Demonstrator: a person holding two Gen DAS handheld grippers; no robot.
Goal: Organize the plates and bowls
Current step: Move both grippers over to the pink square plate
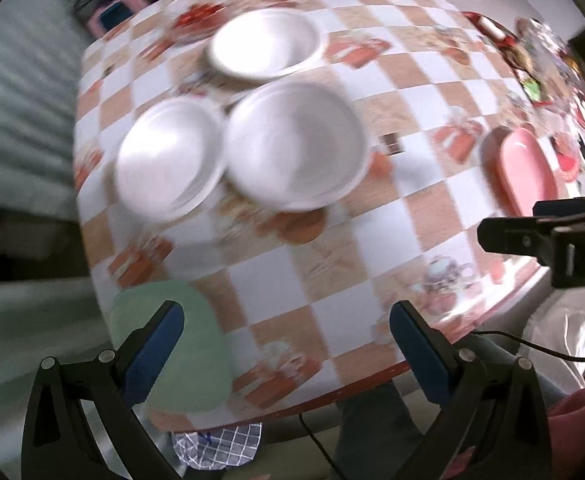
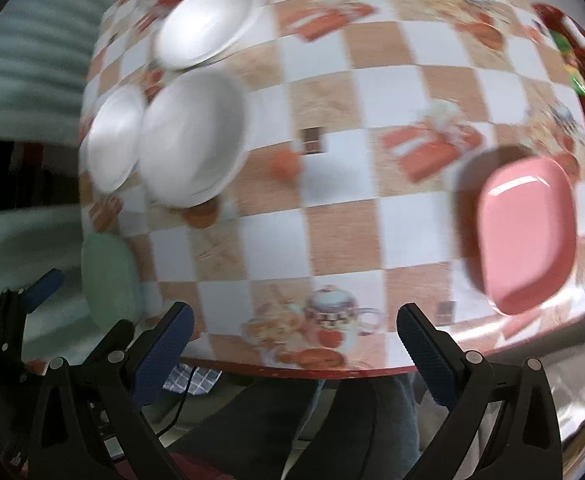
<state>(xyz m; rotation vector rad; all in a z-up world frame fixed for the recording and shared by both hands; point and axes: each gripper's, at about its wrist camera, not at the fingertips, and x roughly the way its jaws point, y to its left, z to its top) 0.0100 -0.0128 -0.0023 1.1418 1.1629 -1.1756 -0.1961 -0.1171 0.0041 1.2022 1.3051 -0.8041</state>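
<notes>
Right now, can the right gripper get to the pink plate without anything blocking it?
Probably yes. The right gripper is open and empty at the table's near edge, and the pink plate lies ahead to its right with only bare tablecloth between. The white bowls sit well off to the left.

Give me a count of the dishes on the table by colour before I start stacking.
White: 3, the far bowl, the big bowl and the one to its left
Pink: 1, the pink plate
Green: 1, the green plate
Total: 5. Blur may hide stacked pieces.
</notes>
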